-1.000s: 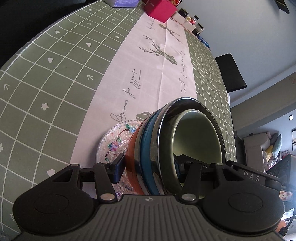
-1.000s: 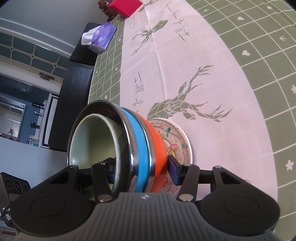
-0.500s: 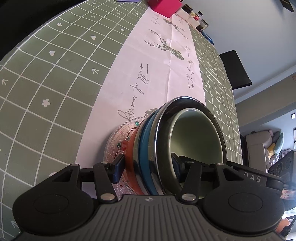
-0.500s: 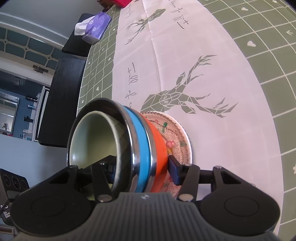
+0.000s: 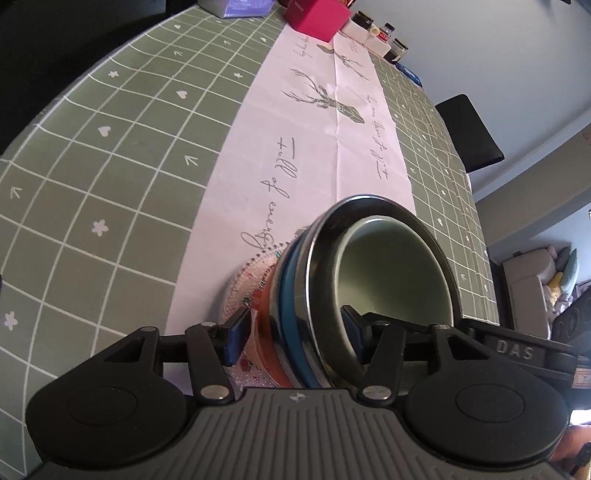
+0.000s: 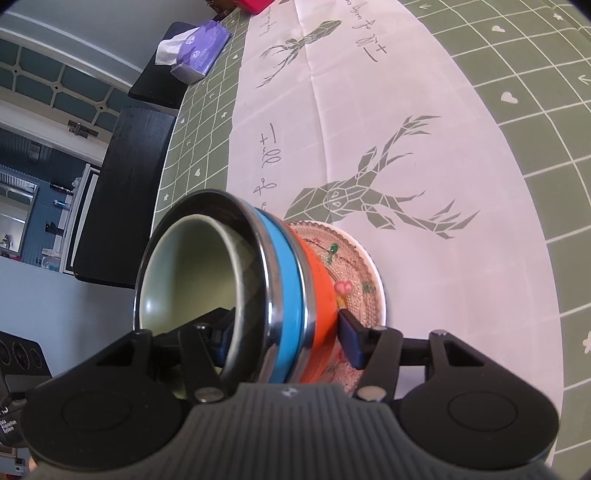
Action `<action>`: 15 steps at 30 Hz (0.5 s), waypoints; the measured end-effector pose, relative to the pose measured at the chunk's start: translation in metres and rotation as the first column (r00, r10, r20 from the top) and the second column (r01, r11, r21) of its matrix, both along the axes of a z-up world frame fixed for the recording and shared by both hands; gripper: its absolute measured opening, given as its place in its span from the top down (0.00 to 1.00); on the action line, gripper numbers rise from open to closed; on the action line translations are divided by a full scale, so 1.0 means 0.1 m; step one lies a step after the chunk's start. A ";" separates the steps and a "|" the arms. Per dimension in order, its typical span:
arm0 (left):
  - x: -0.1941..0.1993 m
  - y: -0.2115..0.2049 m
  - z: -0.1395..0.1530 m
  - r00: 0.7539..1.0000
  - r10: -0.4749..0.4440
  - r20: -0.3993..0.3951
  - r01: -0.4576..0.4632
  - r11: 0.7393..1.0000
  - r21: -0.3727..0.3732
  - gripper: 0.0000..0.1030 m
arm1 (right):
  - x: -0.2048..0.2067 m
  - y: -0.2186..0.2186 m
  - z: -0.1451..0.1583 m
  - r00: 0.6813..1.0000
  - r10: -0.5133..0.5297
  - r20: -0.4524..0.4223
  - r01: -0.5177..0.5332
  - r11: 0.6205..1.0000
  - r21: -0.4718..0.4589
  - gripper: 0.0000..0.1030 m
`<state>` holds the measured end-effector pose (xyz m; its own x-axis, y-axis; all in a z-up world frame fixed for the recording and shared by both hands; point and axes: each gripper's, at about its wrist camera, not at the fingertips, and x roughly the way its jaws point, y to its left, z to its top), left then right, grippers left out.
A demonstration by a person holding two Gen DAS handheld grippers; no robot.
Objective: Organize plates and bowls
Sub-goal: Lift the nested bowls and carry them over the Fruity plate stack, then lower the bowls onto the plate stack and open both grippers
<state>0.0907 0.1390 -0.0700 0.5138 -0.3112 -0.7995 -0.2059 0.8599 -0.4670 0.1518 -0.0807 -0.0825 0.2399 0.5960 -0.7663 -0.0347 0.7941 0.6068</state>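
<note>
A nested stack of bowls point(image 5: 295, 314) sits on a patterned glass plate point(image 5: 247, 280): an orange bowl lowest, a blue one, steel rims, a pale green bowl point(image 5: 391, 273) innermost. My left gripper point(image 5: 291, 332) is shut on the stack's near rim, one finger under the plate and one inside the green bowl. In the right wrist view my right gripper point(image 6: 284, 339) grips the same stack point(image 6: 288, 280) and plate point(image 6: 354, 266) from the opposite side. The stack is held just above the white table runner point(image 5: 325, 140).
The table has a green grid cloth point(image 5: 110, 155). At the far end stand a pink box point(image 5: 317, 16) and several small jars point(image 5: 376, 33). A purple tissue pack point(image 6: 199, 51) lies near the far edge. Black chairs point(image 6: 118, 192) stand beside the table.
Both grippers keep their hold on the stack. The stack has shifted slightly along the runner, and the far end of the table sits a little differently in view.
</note>
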 end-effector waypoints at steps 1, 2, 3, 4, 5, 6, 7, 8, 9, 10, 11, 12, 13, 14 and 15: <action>-0.01 0.01 0.01 1.000 0.007 0.010 -0.007 1.000 0.002 0.32 | -0.01 0.00 0.02 1.000 0.002 0.014 -0.002 1.000 -0.008 0.31; -0.02 0.03 0.03 1.000 0.012 0.019 -0.012 1.000 -0.001 0.28 | -0.01 0.00 0.03 1.000 0.003 0.025 -0.002 1.000 -0.013 0.30; -0.03 0.04 0.04 1.000 0.013 0.025 -0.013 1.000 -0.004 0.25 | -0.01 0.00 0.05 0.999 0.000 0.033 0.000 1.000 -0.016 0.27; -0.03 0.05 0.06 0.999 0.012 0.032 -0.012 1.000 -0.006 0.24 | -0.01 -0.02 0.07 0.999 -0.005 0.037 0.005 1.000 -0.014 0.24; -0.04 0.05 0.09 0.999 0.010 0.043 -0.010 1.000 -0.006 0.21 | -0.01 -0.03 0.08 0.999 -0.009 0.041 0.009 1.000 -0.008 0.24; -0.05 0.05 0.11 0.999 0.008 0.053 -0.008 1.000 0.000 0.18 | -0.02 -0.03 0.10 0.999 -0.011 0.044 0.012 1.000 -0.004 0.24; -0.06 0.05 0.14 0.998 0.005 0.065 -0.006 1.000 0.010 0.17 | -0.02 -0.04 0.11 0.999 -0.013 0.047 0.013 1.000 -0.004 0.24; -0.07 0.04 0.19 0.996 0.002 0.084 -0.004 1.000 0.025 0.16 | -0.02 -0.04 0.14 0.998 -0.013 0.053 0.013 1.000 -0.005 0.23; -0.08 0.03 0.23 0.995 -0.002 0.103 -0.002 0.999 0.038 0.15 | -0.03 -0.05 0.18 0.998 -0.010 0.067 0.011 1.000 -0.011 0.23; -0.10 0.02 0.28 0.992 -0.008 0.124 0.001 0.998 0.055 0.15 | -0.05 -0.05 0.22 0.997 -0.006 0.083 0.008 1.000 -0.019 0.23; -0.13 0.01 0.35 0.989 -0.014 0.150 0.002 0.997 0.080 0.15 | -0.07 -0.05 0.26 0.995 -0.001 0.105 0.004 1.000 -0.028 0.22; -0.16 -0.01 0.42 0.984 -0.018 0.176 -0.001 0.994 0.106 0.15 | -0.10 -0.04 0.33 0.991 0.006 0.134 -0.001 0.999 -0.041 0.21; -0.19 -0.04 0.49 0.979 -0.024 0.204 -0.005 0.990 0.139 0.15 | -0.13 -0.04 0.39 0.986 0.012 0.164 -0.003 0.998 -0.055 0.20; -0.23 -0.07 0.57 0.971 -0.035 0.236 -0.007 0.984 0.176 0.15 | -0.17 -0.04 0.46 0.980 0.019 0.198 -0.005 0.998 -0.070 0.20; -0.27 -0.11 0.65 0.962 -0.049 0.267 -0.010 0.977 0.214 0.15 | -0.21 -0.05 0.54 0.972 0.028 0.235 -0.007 0.996 -0.089 0.19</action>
<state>0.0632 0.1280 -0.0052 0.7144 -0.1626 -0.6806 -0.0797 0.9474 -0.3101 0.1308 -0.0855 -0.0286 0.4105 0.5356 -0.7380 -0.1829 0.8413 0.5087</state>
